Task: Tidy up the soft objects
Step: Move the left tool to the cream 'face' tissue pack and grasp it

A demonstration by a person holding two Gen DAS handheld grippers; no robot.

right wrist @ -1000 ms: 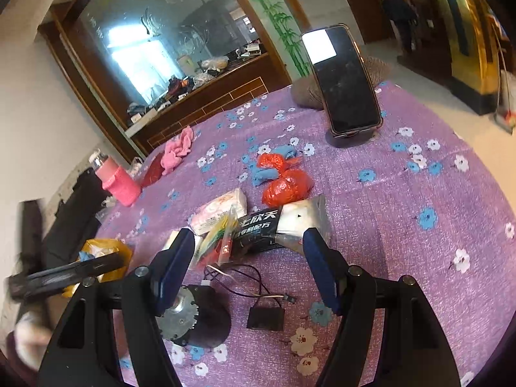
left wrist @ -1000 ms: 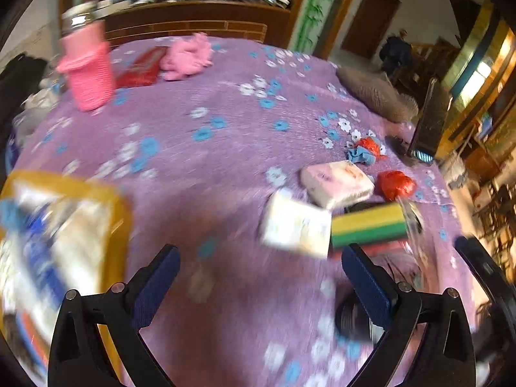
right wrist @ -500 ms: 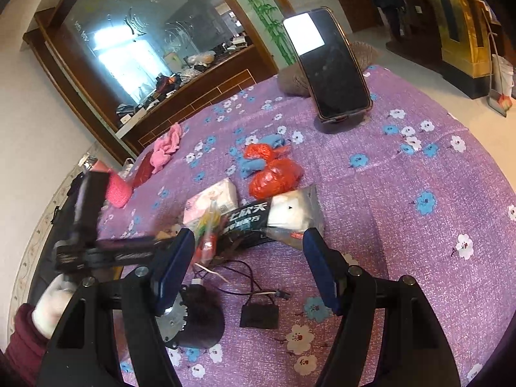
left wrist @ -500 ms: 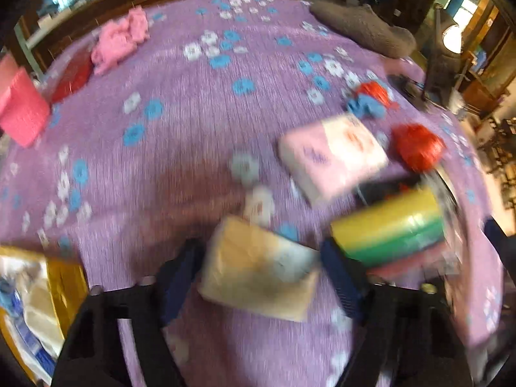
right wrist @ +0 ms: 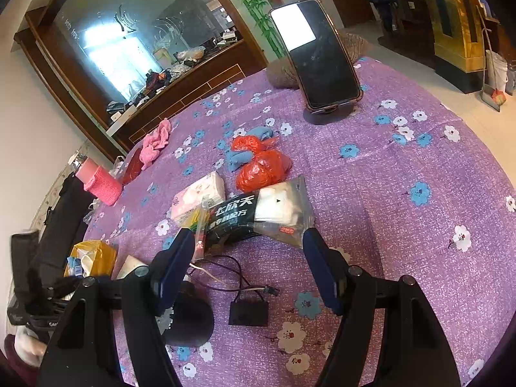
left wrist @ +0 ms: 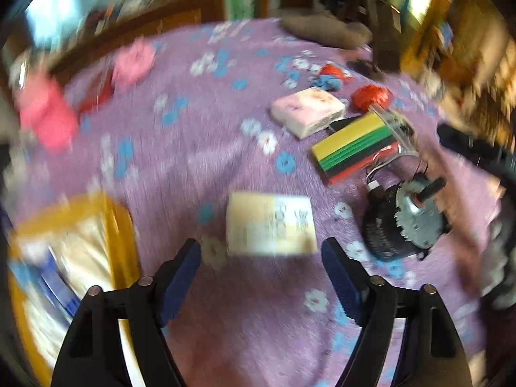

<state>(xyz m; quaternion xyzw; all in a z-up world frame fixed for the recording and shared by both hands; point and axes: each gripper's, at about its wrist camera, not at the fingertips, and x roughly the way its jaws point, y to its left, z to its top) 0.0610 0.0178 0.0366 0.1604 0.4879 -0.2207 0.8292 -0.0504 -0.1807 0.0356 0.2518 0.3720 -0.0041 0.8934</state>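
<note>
Cream-wrapped tissue pack point(left wrist: 270, 224) lies on the purple counter point(left wrist: 200, 148) just beyond our left gripper point(left wrist: 260, 267), jaws just reopened and apart; light and squashy, we'd pinch its short sides.

Tissue pack point(left wrist: 271, 224) left of motor point(left wrist: 403, 222); sponges point(left wrist: 353, 146) behind.

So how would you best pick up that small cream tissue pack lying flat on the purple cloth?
Grip the tissue pack across its two short ends, coming down from above. It lies flat, and the left hand-held gripper, jaws open and just widened, already straddles its near edge. The soft pack should squash slightly, so close gently.
</note>
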